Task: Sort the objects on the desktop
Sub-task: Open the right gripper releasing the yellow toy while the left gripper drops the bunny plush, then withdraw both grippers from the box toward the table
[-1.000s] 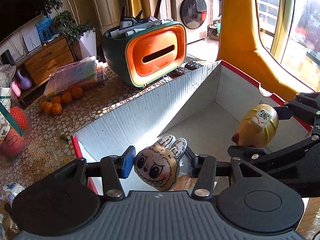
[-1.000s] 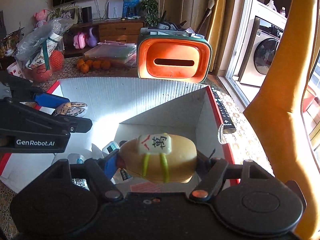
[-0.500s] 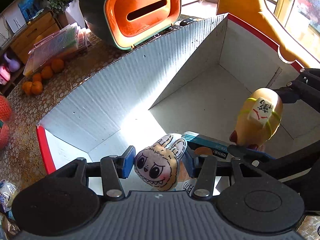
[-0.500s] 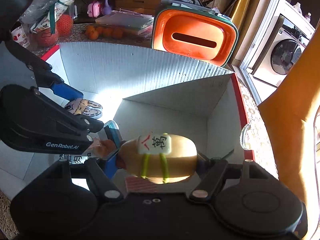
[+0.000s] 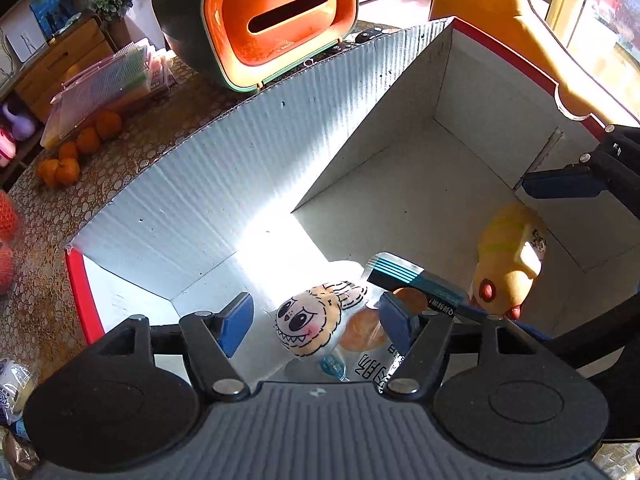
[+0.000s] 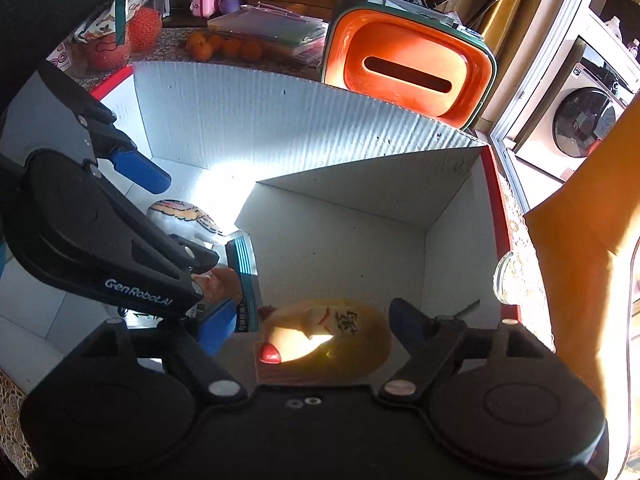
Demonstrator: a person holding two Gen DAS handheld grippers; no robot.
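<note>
Hanging spread apart inside the cardboard box [image 5: 248,184], the left gripper [image 5: 316,320] and right gripper [image 6: 316,330] each sit directly above a dropped toy, the monster doll [image 5: 308,320] and yellow figure [image 6: 332,340].

We see a table [image 5: 132,160] covered with a brownish lace-patterned cloth. Directly on it sits a large open white cardboard box [image 5: 224,184] with red rims. Behind the box stands an orange-and-green tissue holder [image 5: 280,20], and to its left lie a stack of clear plastic folders [image 5: 104,88] and a cluster of small oranges [image 5: 76,148] just beside them
</note>
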